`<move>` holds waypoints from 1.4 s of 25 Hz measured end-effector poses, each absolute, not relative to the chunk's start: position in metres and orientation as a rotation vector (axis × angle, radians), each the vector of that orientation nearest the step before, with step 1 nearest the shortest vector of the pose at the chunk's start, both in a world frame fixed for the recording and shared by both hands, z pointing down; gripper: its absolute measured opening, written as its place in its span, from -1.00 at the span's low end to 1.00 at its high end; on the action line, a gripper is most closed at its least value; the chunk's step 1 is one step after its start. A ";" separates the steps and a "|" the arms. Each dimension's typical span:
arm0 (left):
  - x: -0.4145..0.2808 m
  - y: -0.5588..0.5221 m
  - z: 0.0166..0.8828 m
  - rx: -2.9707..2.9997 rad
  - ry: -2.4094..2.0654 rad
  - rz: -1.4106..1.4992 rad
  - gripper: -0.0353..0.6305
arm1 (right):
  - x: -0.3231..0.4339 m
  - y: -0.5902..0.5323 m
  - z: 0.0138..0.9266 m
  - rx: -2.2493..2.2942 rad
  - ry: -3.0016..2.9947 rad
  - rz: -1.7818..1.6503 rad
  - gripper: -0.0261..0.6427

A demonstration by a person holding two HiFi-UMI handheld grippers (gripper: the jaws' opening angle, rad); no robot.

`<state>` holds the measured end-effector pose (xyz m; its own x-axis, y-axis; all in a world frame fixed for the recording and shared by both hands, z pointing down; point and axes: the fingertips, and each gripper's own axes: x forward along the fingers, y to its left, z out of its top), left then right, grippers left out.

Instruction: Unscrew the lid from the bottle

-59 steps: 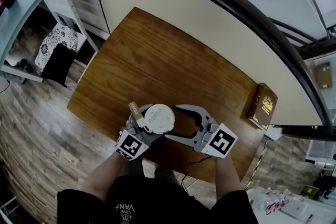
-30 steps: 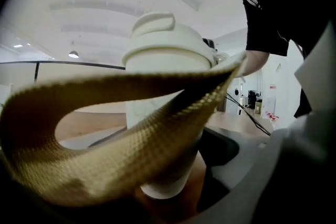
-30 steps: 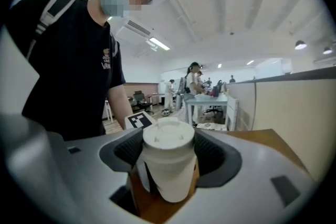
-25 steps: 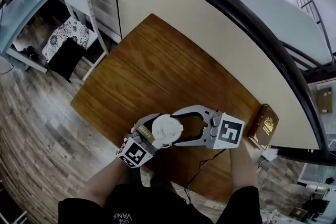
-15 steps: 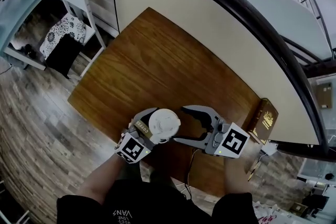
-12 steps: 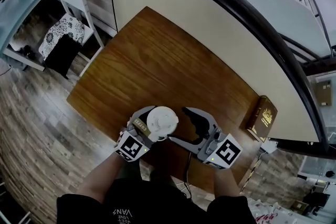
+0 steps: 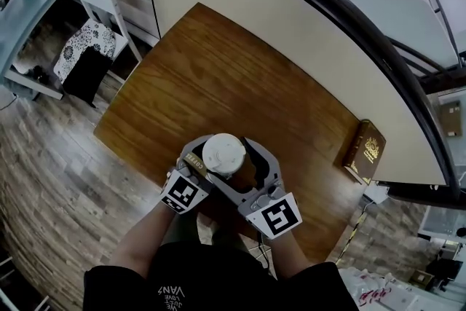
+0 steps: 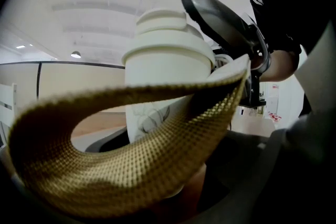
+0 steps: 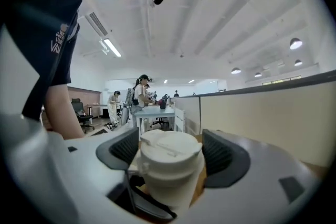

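A white bottle with a ribbed white lid (image 7: 222, 154) stands at the near edge of the wooden table (image 7: 218, 76). My left gripper (image 7: 207, 165) is shut on the bottle's body below the lid. In the left gripper view the bottle (image 8: 157, 113) fills the middle behind its tan woven strap (image 8: 131, 165), which hides the jaws. My right gripper (image 7: 227, 159) reaches in from the near right. Its jaws have just been opening and stand on either side of the lid (image 9: 169, 162). Its pads (image 9: 220, 152) do not press on it.
A brown book (image 7: 364, 149) lies at the table's right edge. A white chair (image 7: 95, 18) stands off the table's left corner. A cream partition (image 7: 291, 25) runs along the far side. People stand at desks (image 9: 142, 102) in the background.
My right gripper has swung from the right of the bottle to the near side, and its jaws now straddle the lid. The left gripper and the bottle have kept still.
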<state>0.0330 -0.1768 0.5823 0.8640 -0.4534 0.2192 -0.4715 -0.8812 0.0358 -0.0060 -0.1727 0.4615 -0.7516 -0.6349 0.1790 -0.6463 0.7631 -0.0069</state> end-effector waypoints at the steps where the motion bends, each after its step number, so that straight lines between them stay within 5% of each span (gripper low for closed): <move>1: 0.033 -0.177 0.582 2.947 -0.733 0.316 0.24 | -0.007 -0.174 0.463 1.005 -2.788 0.106 0.09; 17: 0.032 -0.177 0.583 2.948 -0.743 0.317 0.24 | -0.014 -0.182 0.462 1.070 -2.775 0.142 0.09; 35: 0.033 -0.178 0.589 2.920 -0.743 0.362 0.24 | 0.028 -0.188 0.355 1.245 -2.980 0.238 0.09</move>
<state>0.0329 -0.1782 0.5892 0.8520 -0.4571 0.2553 -0.4826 -0.8747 0.0443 0.0283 -0.1882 0.3551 -0.7006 -0.7128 -0.0324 -0.6987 0.6945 -0.1720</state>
